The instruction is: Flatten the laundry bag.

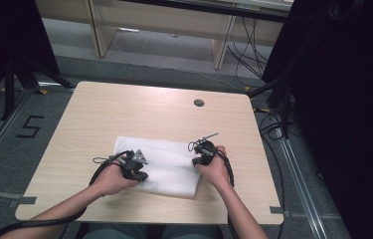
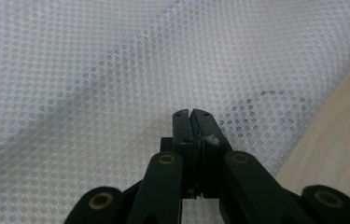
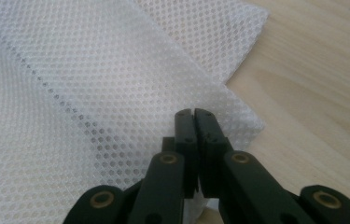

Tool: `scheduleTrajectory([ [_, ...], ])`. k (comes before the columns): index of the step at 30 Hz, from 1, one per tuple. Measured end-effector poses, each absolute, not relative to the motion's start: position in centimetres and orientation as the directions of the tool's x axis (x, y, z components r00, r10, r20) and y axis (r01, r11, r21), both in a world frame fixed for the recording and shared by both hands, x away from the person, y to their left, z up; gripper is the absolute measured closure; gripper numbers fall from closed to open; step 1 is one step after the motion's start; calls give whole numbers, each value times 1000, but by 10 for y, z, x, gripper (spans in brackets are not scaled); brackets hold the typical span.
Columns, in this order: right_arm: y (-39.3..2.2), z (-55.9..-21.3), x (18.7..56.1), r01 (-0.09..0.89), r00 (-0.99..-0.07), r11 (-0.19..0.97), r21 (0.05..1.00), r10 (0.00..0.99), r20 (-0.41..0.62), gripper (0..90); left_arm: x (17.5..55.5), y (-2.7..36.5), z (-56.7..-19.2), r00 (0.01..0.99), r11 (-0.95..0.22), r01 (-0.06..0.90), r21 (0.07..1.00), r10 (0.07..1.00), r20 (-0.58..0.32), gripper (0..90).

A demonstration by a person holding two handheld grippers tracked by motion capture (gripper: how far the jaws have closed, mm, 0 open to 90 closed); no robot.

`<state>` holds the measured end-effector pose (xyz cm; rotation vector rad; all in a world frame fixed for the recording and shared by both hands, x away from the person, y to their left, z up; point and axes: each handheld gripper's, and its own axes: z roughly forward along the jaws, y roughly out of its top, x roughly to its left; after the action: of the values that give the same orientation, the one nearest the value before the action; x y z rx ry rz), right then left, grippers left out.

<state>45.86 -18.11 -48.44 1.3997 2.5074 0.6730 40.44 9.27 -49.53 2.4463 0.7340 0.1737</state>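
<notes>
From the high view, you have both hands down at the near middle of the pale wooden surface [image 1: 99, 114], and the white mesh cloth [image 1: 166, 162] lies flat between them, folded into a rough rectangle. Your left tongs [image 1: 138, 172] sit at the cloth's left near corner, your right tongs [image 1: 200, 158] at its right edge, so the two stand apart with the cloth spanning the gap. A small round grommet [image 1: 199, 103] sits farther back on the surface, well clear of the work.

Over to the left gripper view: your left tongs [image 2: 192, 114] have their jaws pressed together, and a small tuft of white mesh shows pinched in the seam between them. The mesh cloth [image 2: 116, 70] spreads out beneath and ahead, with bare surface [image 2: 340, 140] showing at the right.

Now the right gripper view: your right tongs [image 3: 194, 113] are closed too, jaws nearly meeting, with the cloth's folded edge coming in under them; white mesh shows low between the jaws. The mesh cloth [image 3: 93, 84] lies in layers to the left and ahead, the wooden surface [image 3: 312, 84] to the right.
</notes>
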Motion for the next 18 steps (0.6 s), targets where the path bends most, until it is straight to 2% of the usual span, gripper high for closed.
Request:
scheduleTrajectory([
  [6, -179, -476, 460, 729, -547, 452, 514, 836, 39, 846, 408, 88, -496, 850, -689, 450, 567, 525, -36, 874],
  [10, -165, -467, 467, 703, -565, 464, 539, 825, 26, 741, 405, 85, -497, 837, -661, 464, 590, 546, -46, 841],
  [13, -160, -466, 474, 688, -579, 479, 546, 816, 13, 690, 405, 87, -496, 853, -686, 432, 585, 522, -17, 807],
  [15, -151, -467, 484, 679, -600, 509, 529, 800, 0, 612, 401, 85, -495, 833, -646, 459, 610, 551, -42, 807],
  [16, -149, -467, 486, 671, -612, 524, 525, 791, -8, 597, 401, 87, -493, 855, -681, 429, 594, 519, -23, 809],
  [18, -146, -468, 488, 678, -605, 516, 523, 796, 0, 585, 398, 85, -493, 843, -651, 449, 612, 535, -50, 809],
])
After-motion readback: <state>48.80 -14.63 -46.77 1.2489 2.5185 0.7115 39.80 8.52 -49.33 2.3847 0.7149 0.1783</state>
